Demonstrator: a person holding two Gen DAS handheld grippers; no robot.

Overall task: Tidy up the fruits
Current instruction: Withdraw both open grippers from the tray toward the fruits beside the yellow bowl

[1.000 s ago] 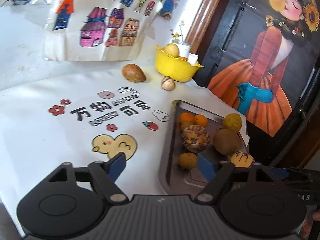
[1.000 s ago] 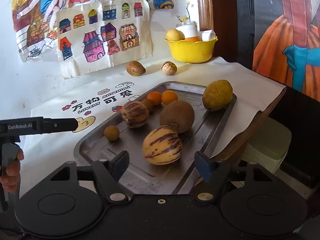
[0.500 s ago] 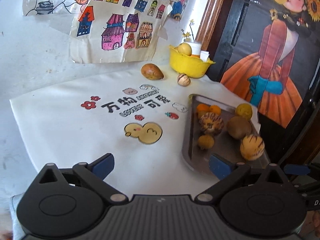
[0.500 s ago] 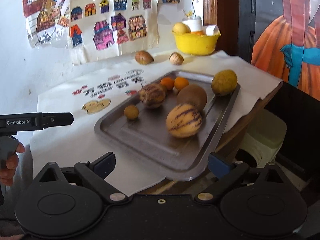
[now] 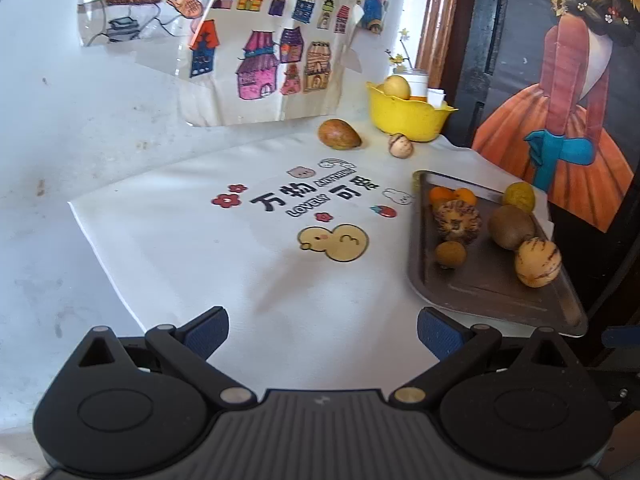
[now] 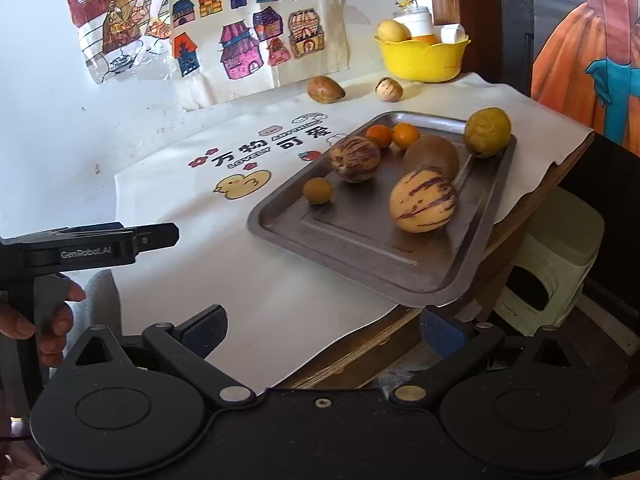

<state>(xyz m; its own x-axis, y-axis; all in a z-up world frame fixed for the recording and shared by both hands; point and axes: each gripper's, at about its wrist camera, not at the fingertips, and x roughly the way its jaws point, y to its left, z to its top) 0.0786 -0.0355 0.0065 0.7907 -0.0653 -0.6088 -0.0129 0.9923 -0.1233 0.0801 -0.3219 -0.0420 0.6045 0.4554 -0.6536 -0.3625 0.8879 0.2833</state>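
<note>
Table (image 6: 348, 364): printed cloth (image 6: 248, 280), apparently plywood beneath.

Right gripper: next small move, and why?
Probably ease the right gripper forward toward the striped melon nearest it on the metal tray. Its jaws are opening with nothing between them, and the fruit lies well ahead, unobstructed.

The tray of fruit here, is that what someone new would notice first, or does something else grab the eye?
Yes, the metal tray on the right side of the white printed cloth draws the eye first, with the big yellow purple-striped fruit sitting nearest its middle. After that comes the yellow bowl at the far end against the wall, with two loose fruits on the cloth just in front of it. Both grippers are empty, the right one's jaws opening.
</note>
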